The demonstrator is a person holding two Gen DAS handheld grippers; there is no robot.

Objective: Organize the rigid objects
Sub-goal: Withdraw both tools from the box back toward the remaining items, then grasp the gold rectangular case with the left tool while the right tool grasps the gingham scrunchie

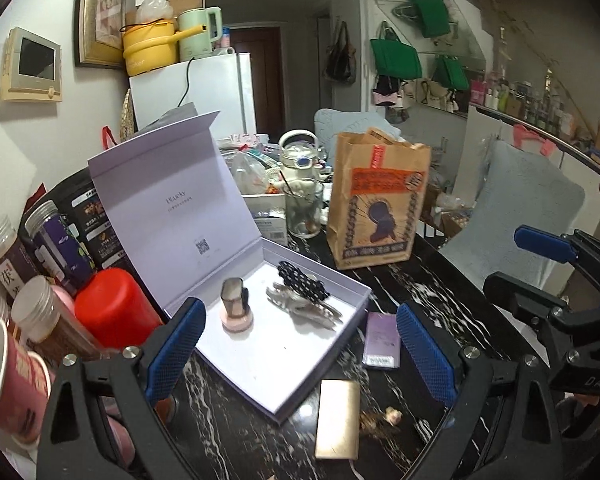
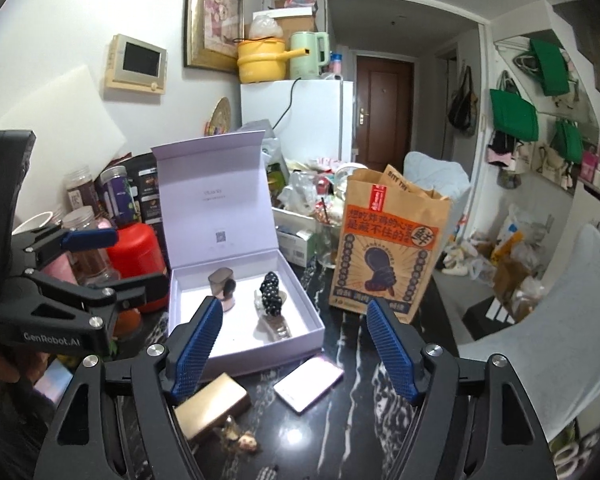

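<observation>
Left wrist view: left gripper [image 1: 298,354] low over a dark marbled surface [image 1: 420,280], jaws wide apart and empty, blue pads framing an open lavender box [image 1: 284,364] with its lid raised. Inside the box: a small pink-based bottle [image 1: 236,306], a black beaded hair clip [image 1: 302,282] and a grey claw clip [image 1: 304,308] touching it. Just outside the box on the surface: a purple card [image 1: 380,340] and a rose-gold flat case [image 1: 337,418], with a small dried flower [image 1: 392,416] beside the case. Brown paper bag [image 1: 376,200] upright behind. Right gripper [image 1: 528,260] at far right, tilted sideways, jaws apart.

Right wrist view: right gripper [image 2: 292,346] level, jaws wide apart, empty, aimed at the box [image 2: 236,344] and bag [image 2: 388,240]. Rose-gold case [image 2: 212,406] beneath the left pad, card [image 2: 308,384] between the pads. Left gripper [image 2: 100,260] at far left, jaws apart, in front of a red canister [image 2: 138,252].
</observation>
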